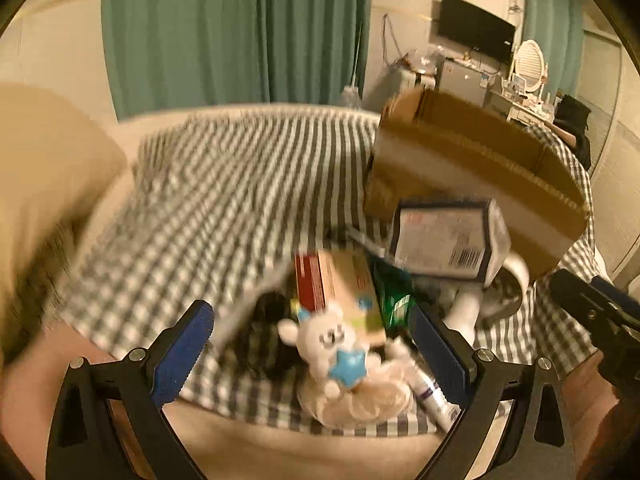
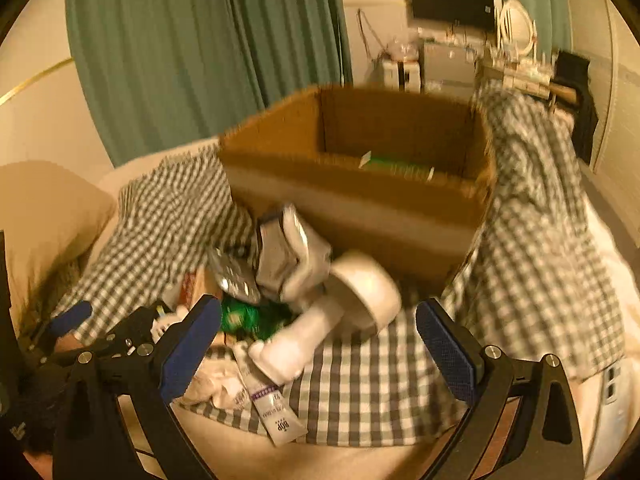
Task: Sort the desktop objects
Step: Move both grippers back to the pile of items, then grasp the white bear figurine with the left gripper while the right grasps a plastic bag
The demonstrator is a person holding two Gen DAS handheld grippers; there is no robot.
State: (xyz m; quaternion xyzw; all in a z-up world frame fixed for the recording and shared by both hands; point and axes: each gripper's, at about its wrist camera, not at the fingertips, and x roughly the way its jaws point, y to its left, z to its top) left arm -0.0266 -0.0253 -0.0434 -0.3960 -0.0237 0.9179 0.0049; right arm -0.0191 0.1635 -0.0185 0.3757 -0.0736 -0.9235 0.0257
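A heap of small objects lies on a checked cloth (image 1: 224, 184). My left gripper (image 1: 310, 346) hangs open over it. A white plush toy with a blue star (image 1: 332, 344) sits between its blue pads, untouched. Behind the toy are a red and beige carton (image 1: 340, 288), a green packet (image 1: 394, 300) and a barcoded box (image 1: 444, 240). My right gripper (image 2: 318, 352) is open too, above a white round-headed device (image 2: 360, 296) and a white tube (image 2: 272, 404). The open cardboard box (image 2: 360, 200) stands just behind the heap, with a green item (image 2: 396, 166) inside.
A remote control (image 2: 236, 276) and a silver box (image 2: 280, 248) lean in the heap. A crumpled plastic bag (image 1: 360, 400) lies at the near edge. The left gripper (image 2: 100, 332) shows at the right view's left edge. Green curtains (image 1: 236, 32) hang behind the bed.
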